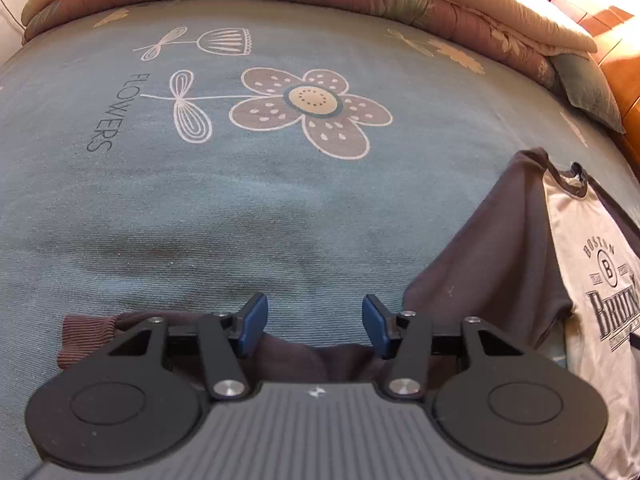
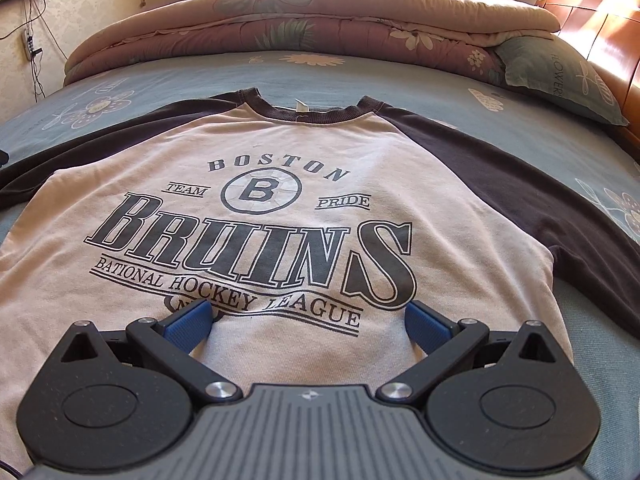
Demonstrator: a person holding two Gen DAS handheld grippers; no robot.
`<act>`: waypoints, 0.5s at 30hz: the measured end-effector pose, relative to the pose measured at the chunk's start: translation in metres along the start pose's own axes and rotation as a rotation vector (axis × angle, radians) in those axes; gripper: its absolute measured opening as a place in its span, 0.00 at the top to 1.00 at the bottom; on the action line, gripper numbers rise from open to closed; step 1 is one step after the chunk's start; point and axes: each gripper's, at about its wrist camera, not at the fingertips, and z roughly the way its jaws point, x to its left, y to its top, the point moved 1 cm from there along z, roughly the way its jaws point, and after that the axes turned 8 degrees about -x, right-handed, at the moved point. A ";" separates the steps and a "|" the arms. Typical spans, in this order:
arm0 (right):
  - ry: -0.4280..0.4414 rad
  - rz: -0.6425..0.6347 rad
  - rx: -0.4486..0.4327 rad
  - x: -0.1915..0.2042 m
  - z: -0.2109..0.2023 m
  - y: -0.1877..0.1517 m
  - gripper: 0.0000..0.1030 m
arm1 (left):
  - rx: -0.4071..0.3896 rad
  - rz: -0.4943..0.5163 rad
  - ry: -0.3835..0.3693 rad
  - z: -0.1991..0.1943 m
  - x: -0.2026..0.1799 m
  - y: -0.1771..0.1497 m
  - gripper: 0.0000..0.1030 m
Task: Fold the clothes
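Note:
A cream sweatshirt [image 2: 280,152] with dark sleeves and a "Boston Bruins" print lies flat, face up, on the blue flowered bedsheet [image 1: 240,208]. My right gripper [image 2: 308,307] hovers open over the lower part of the print, with nothing between its blue pads. In the left wrist view one dark sleeve [image 1: 492,248] runs from the shirt body [image 1: 580,232] down under my left gripper [image 1: 314,308]. Its ribbed cuff [image 1: 86,336] sticks out to the left. The left jaws stand apart. Sleeve fabric lies between the finger bases, and the pads do not press on it.
A folded floral quilt [image 2: 312,20] lies across the far end of the bed. A blue pillow [image 2: 560,76] rests against a wooden headboard [image 2: 600,24] at the right. Cables [image 2: 36,52] hang on the left wall below a screen.

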 end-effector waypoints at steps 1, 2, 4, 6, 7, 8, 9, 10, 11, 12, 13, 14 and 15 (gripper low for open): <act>0.000 0.000 0.000 0.000 0.000 0.000 0.00 | -0.006 0.014 0.005 -0.002 0.003 -0.001 0.51; -0.001 0.000 0.000 0.000 0.000 0.000 0.00 | -0.009 0.025 0.001 -0.004 0.005 -0.002 0.51; -0.004 0.002 -0.001 0.002 0.000 0.000 0.00 | -0.015 0.065 -0.017 -0.011 0.010 -0.004 0.50; -0.003 0.002 -0.004 0.002 0.000 0.000 0.00 | 0.001 0.106 -0.003 -0.013 0.015 -0.005 0.50; -0.003 0.002 -0.006 0.002 0.000 0.000 0.00 | 0.014 0.112 0.007 -0.012 0.019 -0.006 0.50; -0.004 0.002 -0.008 0.002 0.000 -0.001 0.00 | 0.025 0.103 0.016 -0.010 0.024 -0.008 0.49; -0.004 0.003 -0.009 0.002 -0.001 -0.001 0.00 | 0.034 0.088 0.026 -0.008 0.029 -0.010 0.49; -0.005 0.004 -0.010 0.002 -0.001 -0.001 0.00 | 0.041 0.073 0.025 -0.007 0.033 -0.012 0.48; -0.006 0.004 -0.009 0.002 -0.001 -0.001 0.00 | 0.037 0.072 0.015 -0.007 0.033 -0.015 0.44; -0.007 0.005 -0.008 0.002 -0.001 -0.001 0.00 | 0.031 0.080 0.007 -0.008 0.032 -0.018 0.41; -0.008 0.005 -0.007 0.002 -0.001 -0.001 0.00 | 0.030 0.087 0.001 -0.008 0.030 -0.020 0.36; -0.009 0.006 -0.006 0.002 -0.001 -0.001 0.00 | 0.031 0.107 0.000 -0.008 0.026 -0.022 0.31; -0.010 0.007 -0.006 0.002 -0.001 -0.001 0.00 | 0.032 0.140 0.007 -0.007 0.022 -0.024 0.29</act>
